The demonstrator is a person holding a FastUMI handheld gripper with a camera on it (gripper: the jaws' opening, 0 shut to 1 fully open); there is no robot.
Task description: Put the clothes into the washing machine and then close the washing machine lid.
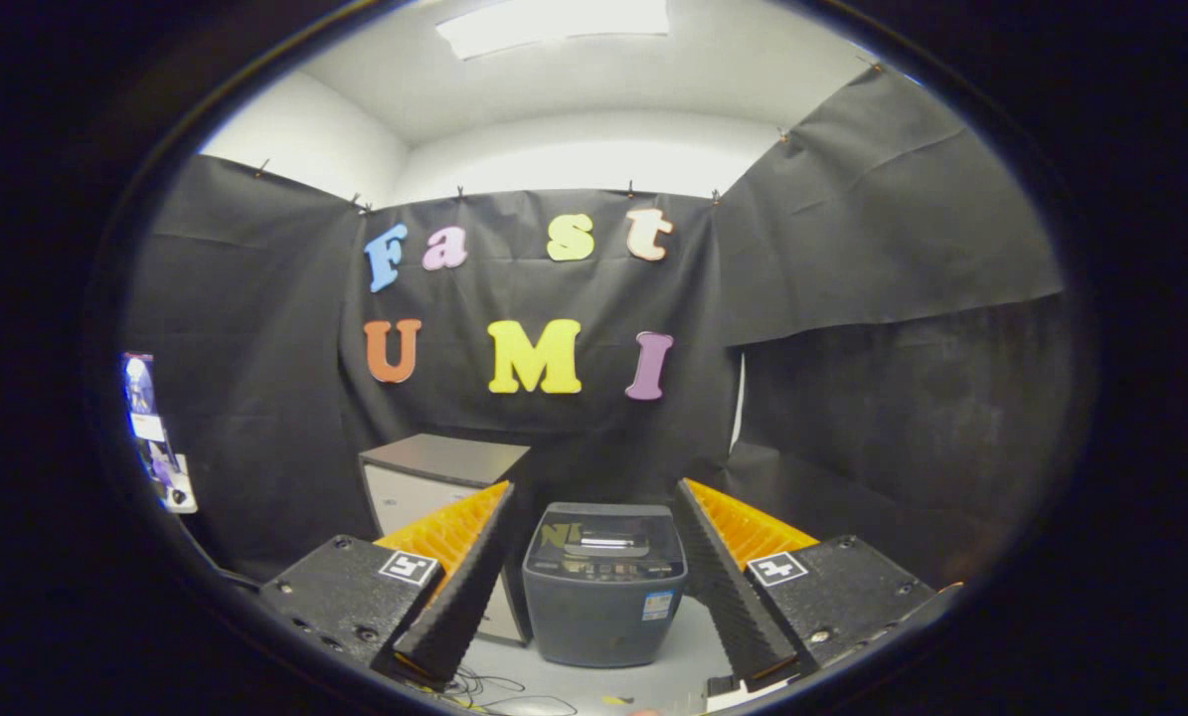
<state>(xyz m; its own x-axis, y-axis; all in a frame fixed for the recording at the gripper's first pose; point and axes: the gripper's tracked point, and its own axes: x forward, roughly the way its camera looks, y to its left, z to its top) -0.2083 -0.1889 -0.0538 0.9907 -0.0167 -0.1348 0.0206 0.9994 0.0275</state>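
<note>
The washing machine (pixel 604 587), a small grey top-loader, stands low in the frame's centre on a pale surface (pixel 688 661), framed between the released, empty fingers (pixel 594 607) and beyond their tips. A cabinet (pixel 434 477) sits behind-left. No clothes in sight; the lid looks down, so loading risks being blocked.

My claw (pixel 601 582) is held level, pointing straight ahead. I see both fingers (pixel 464 587) spread wide apart, gripping nothing
</note>
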